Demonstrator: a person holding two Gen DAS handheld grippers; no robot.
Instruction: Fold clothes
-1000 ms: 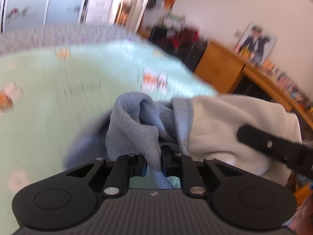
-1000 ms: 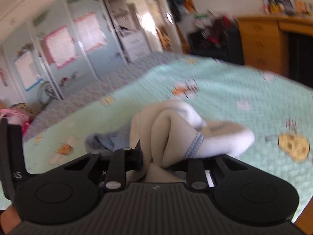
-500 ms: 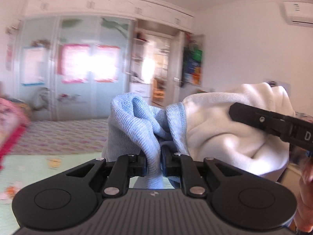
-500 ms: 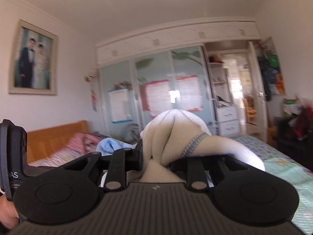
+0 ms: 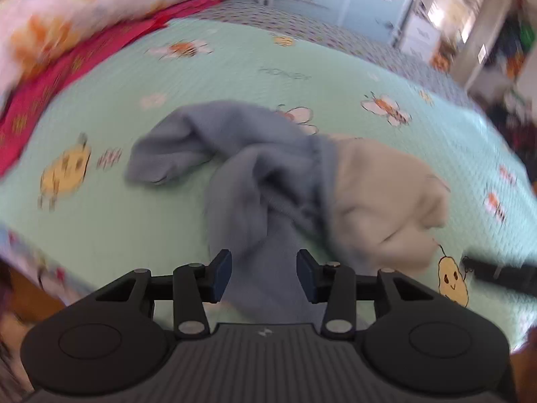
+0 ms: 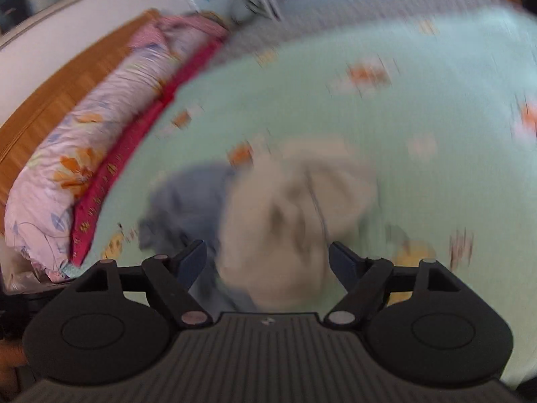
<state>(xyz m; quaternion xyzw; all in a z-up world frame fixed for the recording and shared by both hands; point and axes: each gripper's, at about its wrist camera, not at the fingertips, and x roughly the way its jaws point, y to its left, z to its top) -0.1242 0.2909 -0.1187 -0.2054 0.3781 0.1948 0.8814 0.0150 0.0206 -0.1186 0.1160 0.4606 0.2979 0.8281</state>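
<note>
left claw point(image 5: 264, 273): jaws opening, blue cloth runs between the pads but neither pad presses on it; nothing pinched
right claw point(image 6: 267, 262): jaws opening, spread wide, cream part of the garment sits between them, loose, not gripped
garment point(image 5: 295, 181): blue-and-cream top, bunched in a heap on the bed point(image 5: 235, 77), right in front of both claws; blue sleeve point(image 5: 167, 149) trails off to the left, cream body point(image 5: 386, 198) to the right
risk, near: cloth could snag on a pad as the claws pull away and drag the heap, since fabric lies in both gaps
risk, heap: it lies crumpled, not flat; folding from this would give crooked creases, needs spreading first
risk, regrasp: both views are blurred, hems and corners hard to pick out; a claw may grab several layers at once
far left: pink quilt point(image 5: 67, 10) and red sheet point(image 5: 43, 90), well apart from the garment, low risk
</note>
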